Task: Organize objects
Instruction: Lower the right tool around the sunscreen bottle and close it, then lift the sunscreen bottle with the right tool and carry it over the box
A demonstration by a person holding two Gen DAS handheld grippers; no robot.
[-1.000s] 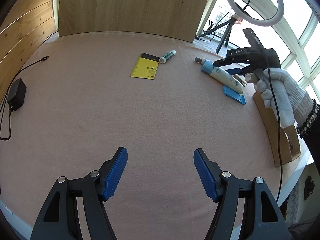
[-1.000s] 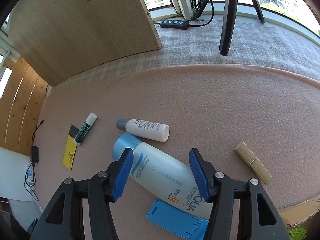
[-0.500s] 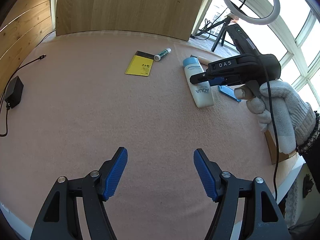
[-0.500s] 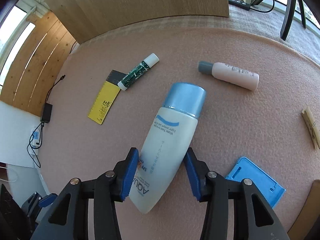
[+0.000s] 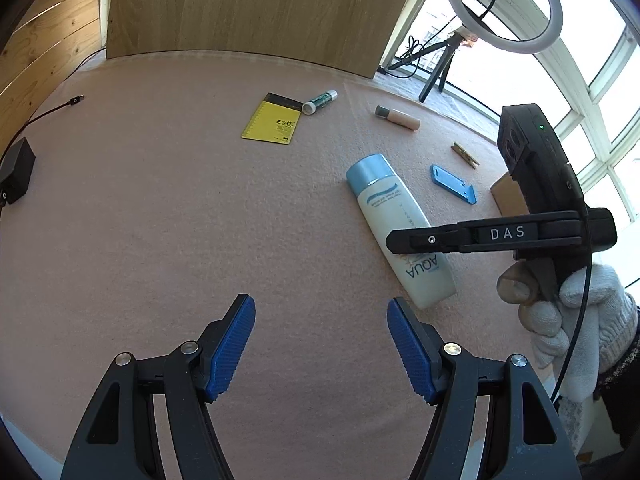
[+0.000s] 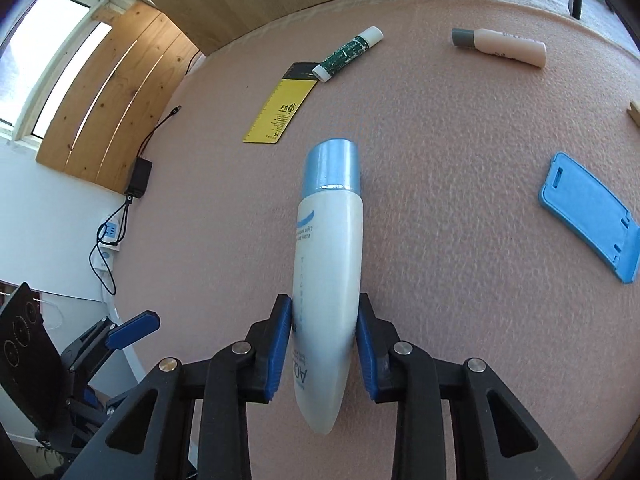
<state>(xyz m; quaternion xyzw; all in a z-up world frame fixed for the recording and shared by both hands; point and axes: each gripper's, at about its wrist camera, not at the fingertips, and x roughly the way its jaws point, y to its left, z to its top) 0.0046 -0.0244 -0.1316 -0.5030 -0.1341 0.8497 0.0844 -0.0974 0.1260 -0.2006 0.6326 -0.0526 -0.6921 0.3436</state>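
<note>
White bottle (image 6: pixel 328 264) with blue cap lies flat on pink felt table (image 6: pixel 460 200), long axis running away from right gripper (image 6: pixel 324 340), cap at far end. Blue pads closing on its lower body, apparently touching. Label reads "AQUA"; small print too fine. Left view alone shows "DAS" on right gripper, gloved hand (image 5: pixel 568 316). Left gripper (image 5: pixel 320 344) spread, empty.

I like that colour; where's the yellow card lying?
In the left wrist view, the yellow card lies flat on the pink cloth, its far corner touching the green tube.
</note>
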